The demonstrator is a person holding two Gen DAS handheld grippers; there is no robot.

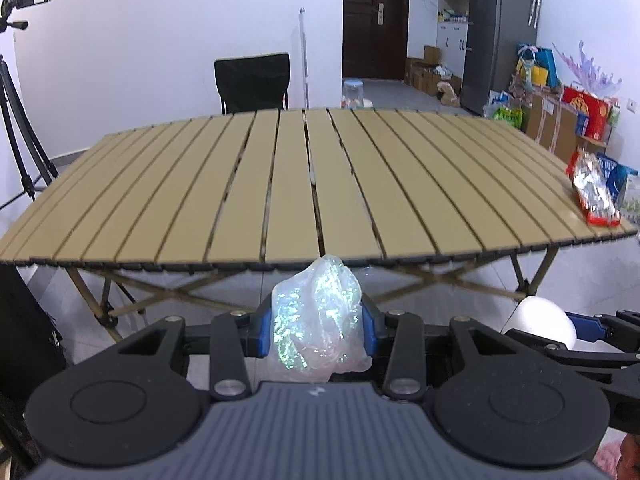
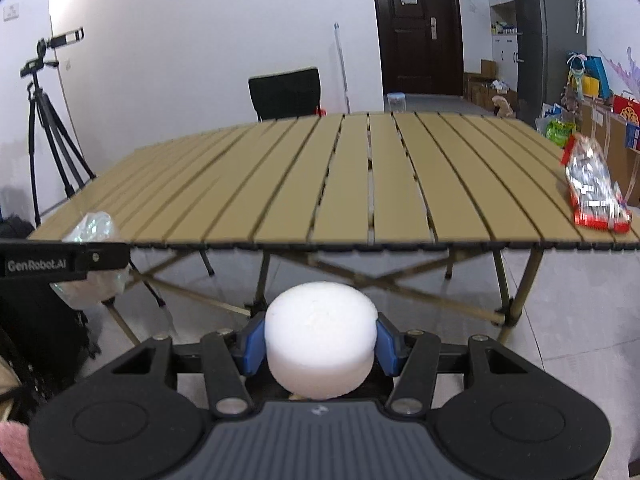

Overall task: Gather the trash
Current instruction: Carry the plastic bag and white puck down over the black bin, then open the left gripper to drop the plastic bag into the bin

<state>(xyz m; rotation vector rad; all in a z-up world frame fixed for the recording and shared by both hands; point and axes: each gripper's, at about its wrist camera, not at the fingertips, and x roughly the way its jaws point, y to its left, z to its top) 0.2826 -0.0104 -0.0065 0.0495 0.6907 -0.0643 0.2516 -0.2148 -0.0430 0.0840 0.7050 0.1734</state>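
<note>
My left gripper (image 1: 317, 326) is shut on a crumpled clear iridescent plastic wrap (image 1: 316, 320), held in front of and below the near edge of the slatted tan table (image 1: 280, 184). My right gripper (image 2: 320, 340) is shut on a white foam disc (image 2: 320, 338), also held before the table's near edge. The disc shows at the right in the left wrist view (image 1: 544, 320). The wrap and left gripper show at the left in the right wrist view (image 2: 94, 256). A red and silver snack wrapper (image 1: 594, 192) lies at the table's right edge; it also shows in the right wrist view (image 2: 594, 188).
A black chair (image 1: 252, 82) stands behind the table. A tripod (image 2: 48, 128) stands at the left. Boxes and bags (image 1: 560, 116) line the right wall by a grey fridge (image 1: 500, 32). A dark bag (image 2: 36, 320) sits on the floor at the left.
</note>
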